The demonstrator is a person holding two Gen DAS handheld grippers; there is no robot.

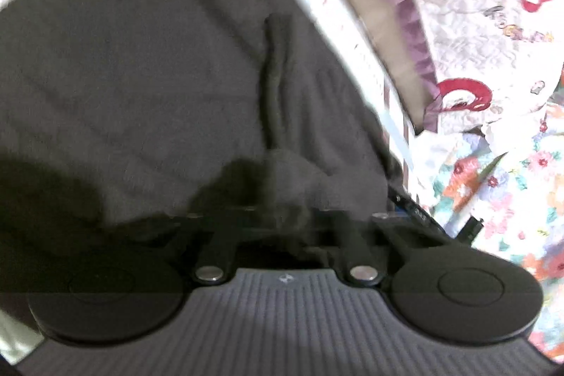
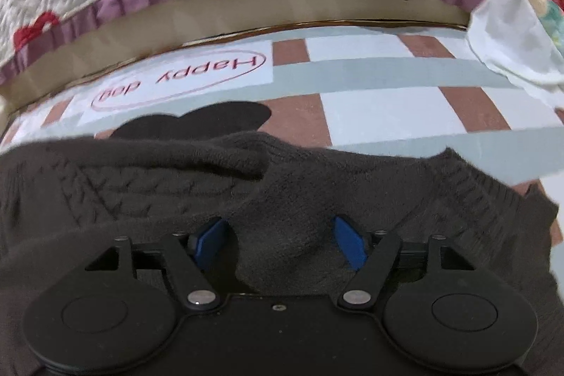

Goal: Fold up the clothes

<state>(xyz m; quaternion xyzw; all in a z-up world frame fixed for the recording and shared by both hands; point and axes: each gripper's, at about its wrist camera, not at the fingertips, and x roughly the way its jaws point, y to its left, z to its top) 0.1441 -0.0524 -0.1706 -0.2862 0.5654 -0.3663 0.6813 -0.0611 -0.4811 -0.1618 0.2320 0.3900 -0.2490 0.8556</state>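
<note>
Both grippers' jaws — bunched dark sweater [image 2: 282, 199] between.

The left black two-finger gripper [image 1: 282, 199] points forward with its linkage arms drawn inward; its fingertips are buried under dark knitted cloth, so the jaw gap cannot be read in the blurred view. The right black two-finger gripper [image 2: 280, 235] shows blue finger pads [image 2: 349, 244] set apart on either side, with a bunch of the cloth pinched between them.
</note>
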